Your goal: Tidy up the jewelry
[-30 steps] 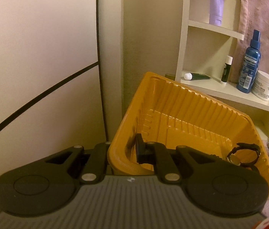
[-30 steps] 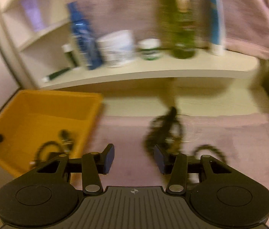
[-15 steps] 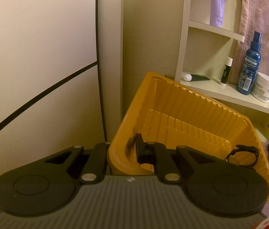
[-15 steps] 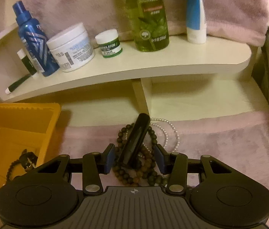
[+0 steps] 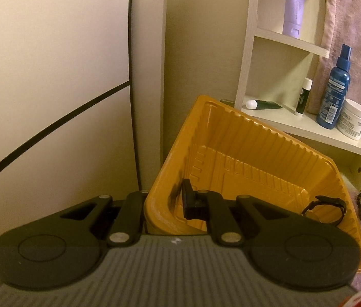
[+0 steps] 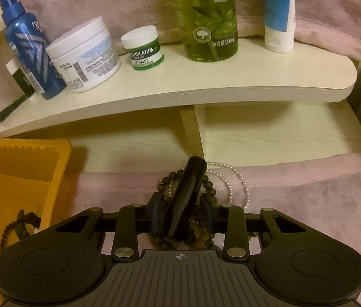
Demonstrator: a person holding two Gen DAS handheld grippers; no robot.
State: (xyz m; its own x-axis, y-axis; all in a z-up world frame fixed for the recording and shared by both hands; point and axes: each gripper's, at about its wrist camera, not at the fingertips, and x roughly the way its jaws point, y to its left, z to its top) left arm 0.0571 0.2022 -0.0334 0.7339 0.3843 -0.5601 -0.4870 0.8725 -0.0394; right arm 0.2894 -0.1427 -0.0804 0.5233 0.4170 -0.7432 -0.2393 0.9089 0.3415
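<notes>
My left gripper (image 5: 166,204) is shut on the near left rim of the orange tray (image 5: 231,140), one finger inside, one outside. A black bracelet (image 5: 325,208) lies in the tray's right corner; it also shows in the right wrist view (image 6: 18,226). My right gripper (image 6: 181,217) has closed around a black hair clip (image 6: 188,192) that stands tilted on a pile of brown bead strings (image 6: 206,238) on the pink cloth. A pearl strand (image 6: 231,179) lies just behind. The orange tray (image 6: 14,168) sits to the left.
A white shelf (image 6: 206,87) just behind holds a blue spray bottle (image 6: 31,48), white jar (image 6: 86,56), small green jar (image 6: 144,47), green bottle (image 6: 210,18) and a tube (image 6: 279,12). A wall panel (image 5: 52,76) stands left of the tray.
My right gripper moved forward and down over the bead pile and its jaws closed in on the black clip. The left gripper and tray stayed nearly still.
</notes>
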